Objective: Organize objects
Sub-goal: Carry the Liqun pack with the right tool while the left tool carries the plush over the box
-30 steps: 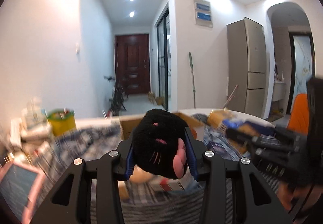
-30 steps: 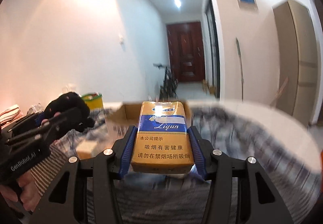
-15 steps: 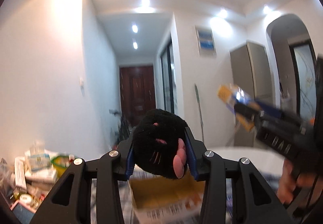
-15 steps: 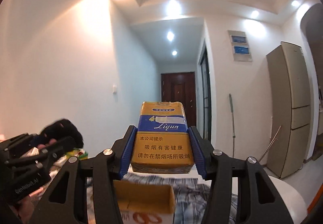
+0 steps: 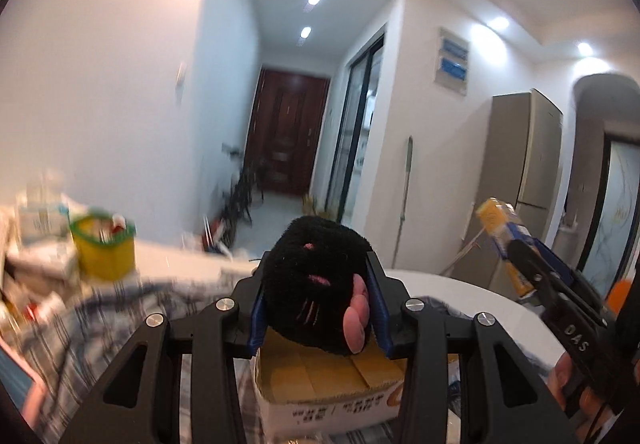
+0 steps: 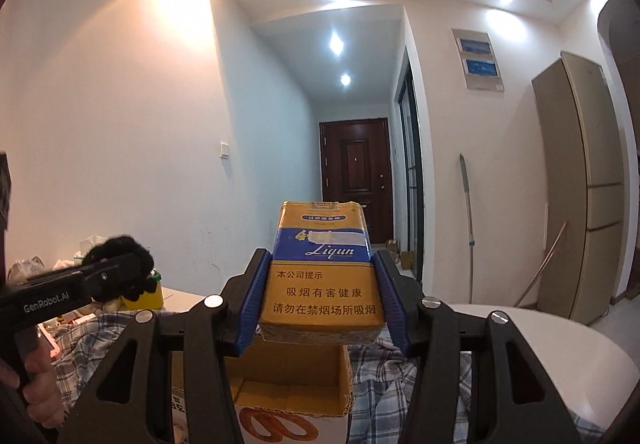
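Note:
My left gripper (image 5: 316, 298) is shut on a black plush toy (image 5: 316, 280) with pink paw pads and holds it above an open cardboard box (image 5: 332, 384). My right gripper (image 6: 322, 292) is shut on a yellow and blue cigarette pack (image 6: 324, 268) and holds it above the same box (image 6: 288, 388). The box looks empty inside. In the right wrist view the left gripper with the plush toy (image 6: 120, 264) is at the left. In the left wrist view the right gripper with the pack (image 5: 502, 230) is at the right.
The box stands on a plaid cloth (image 6: 404, 376) over a white round table (image 6: 560, 344). A yellow container (image 5: 104, 248) and cluttered packages (image 5: 36, 228) sit at the left. A pink-framed tablet (image 5: 16, 380) lies at the lower left. A fridge (image 6: 588, 184) stands at the right.
Both grippers rose from near the table, then tilted back down. The box now sits below both grippers. Both grips are unchanged.

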### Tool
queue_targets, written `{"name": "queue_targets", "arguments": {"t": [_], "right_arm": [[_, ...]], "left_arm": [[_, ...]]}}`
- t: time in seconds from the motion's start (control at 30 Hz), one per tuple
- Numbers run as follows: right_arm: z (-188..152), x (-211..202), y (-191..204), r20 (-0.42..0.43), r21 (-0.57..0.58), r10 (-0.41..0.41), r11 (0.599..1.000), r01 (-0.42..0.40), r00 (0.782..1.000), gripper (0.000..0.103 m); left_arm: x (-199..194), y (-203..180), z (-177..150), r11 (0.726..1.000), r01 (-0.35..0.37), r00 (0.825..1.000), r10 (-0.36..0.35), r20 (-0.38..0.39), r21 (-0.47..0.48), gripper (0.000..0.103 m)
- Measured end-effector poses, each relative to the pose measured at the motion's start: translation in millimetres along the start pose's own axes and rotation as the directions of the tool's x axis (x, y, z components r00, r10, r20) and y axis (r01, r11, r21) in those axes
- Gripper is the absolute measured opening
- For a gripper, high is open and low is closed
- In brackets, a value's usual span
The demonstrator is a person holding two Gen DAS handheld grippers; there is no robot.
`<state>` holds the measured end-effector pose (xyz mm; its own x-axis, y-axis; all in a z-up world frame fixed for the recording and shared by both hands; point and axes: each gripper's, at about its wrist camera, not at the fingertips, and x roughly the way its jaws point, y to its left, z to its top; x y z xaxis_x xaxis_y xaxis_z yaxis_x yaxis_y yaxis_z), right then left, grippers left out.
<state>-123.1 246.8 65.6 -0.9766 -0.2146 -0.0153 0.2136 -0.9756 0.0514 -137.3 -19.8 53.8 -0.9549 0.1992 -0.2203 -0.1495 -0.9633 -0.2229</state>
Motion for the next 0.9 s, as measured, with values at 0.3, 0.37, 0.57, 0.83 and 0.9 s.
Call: {"name": "queue_targets", "arguments": {"t": [0.3,0.37,0.57,0.83,0.9], "right_arm": [[-4,3,-7,-0.029,0.009,0.016,1.000,-0.015,0.999,0.051],[-6,7,-6,-0.038,0.006,0.016,1.000,-0.015,0.999,0.051],[-15,13,-7,-0.088,0.004,0.024,1.000,-0.024,0.996,0.051],[-28,25,-3,-0.157,-0.045,0.016,0.999,-0.023,0.988,0.052],[-31,27,-3,-0.181,-0.031,0.030,0.999,-0.036,0.983,0.052]], "left_arm": [[0,5,-6,0.998,-0.051,0.997,0.049,0.056,0.048,0.044],[14,-2,-9,0.996,-0.051,0.999,0.050,0.017,0.076,0.044],[69,-7,-33,0.984,-0.100,0.980,0.123,-0.159,0.145,0.044],[98,3,-55,0.995,-0.056,0.938,0.080,-0.336,0.082,0.044],[96,1,-56,0.992,-0.061,0.940,0.094,-0.329,0.111,0.044]]}}
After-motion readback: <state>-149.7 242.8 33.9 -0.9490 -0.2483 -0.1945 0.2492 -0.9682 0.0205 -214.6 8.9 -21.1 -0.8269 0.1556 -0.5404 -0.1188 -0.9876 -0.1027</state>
